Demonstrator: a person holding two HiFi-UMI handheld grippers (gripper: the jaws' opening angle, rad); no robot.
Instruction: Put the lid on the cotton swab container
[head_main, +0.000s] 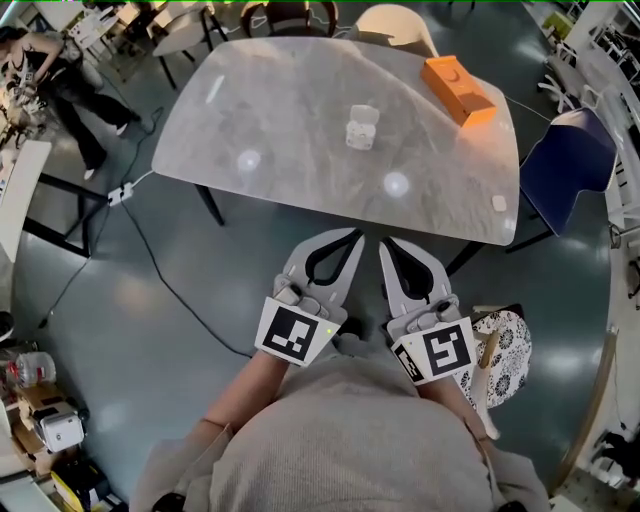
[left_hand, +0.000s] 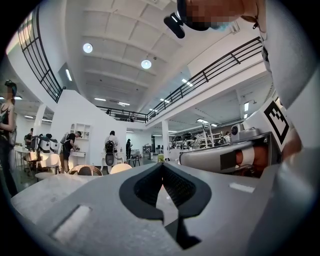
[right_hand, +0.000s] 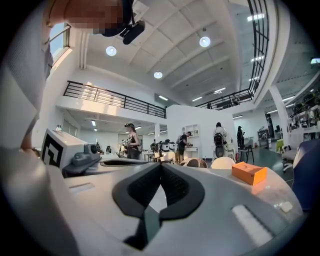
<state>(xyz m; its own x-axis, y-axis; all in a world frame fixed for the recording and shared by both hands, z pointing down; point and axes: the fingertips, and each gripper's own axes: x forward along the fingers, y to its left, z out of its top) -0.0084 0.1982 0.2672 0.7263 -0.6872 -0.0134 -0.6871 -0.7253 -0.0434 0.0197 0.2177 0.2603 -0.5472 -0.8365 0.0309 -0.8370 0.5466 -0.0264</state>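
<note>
The cotton swab container (head_main: 361, 128), small and clear, stands near the middle of the grey marble table (head_main: 290, 110). Whether its lid is separate from it I cannot tell at this size. Both grippers hover side by side just short of the table's near edge, well away from the container. My left gripper (head_main: 357, 236) (left_hand: 161, 166) is shut with nothing between its jaws. My right gripper (head_main: 385, 243) (right_hand: 160, 165) is likewise shut and empty. The container does not show in either gripper view.
An orange box (head_main: 458, 90) (right_hand: 248, 173) lies at the table's far right, a small white item (head_main: 499, 203) near its right corner. A blue chair (head_main: 565, 165) stands to the right, a beige chair (head_main: 395, 25) behind. A cable (head_main: 150, 260) crosses the floor; a person (head_main: 50, 70) stands far left.
</note>
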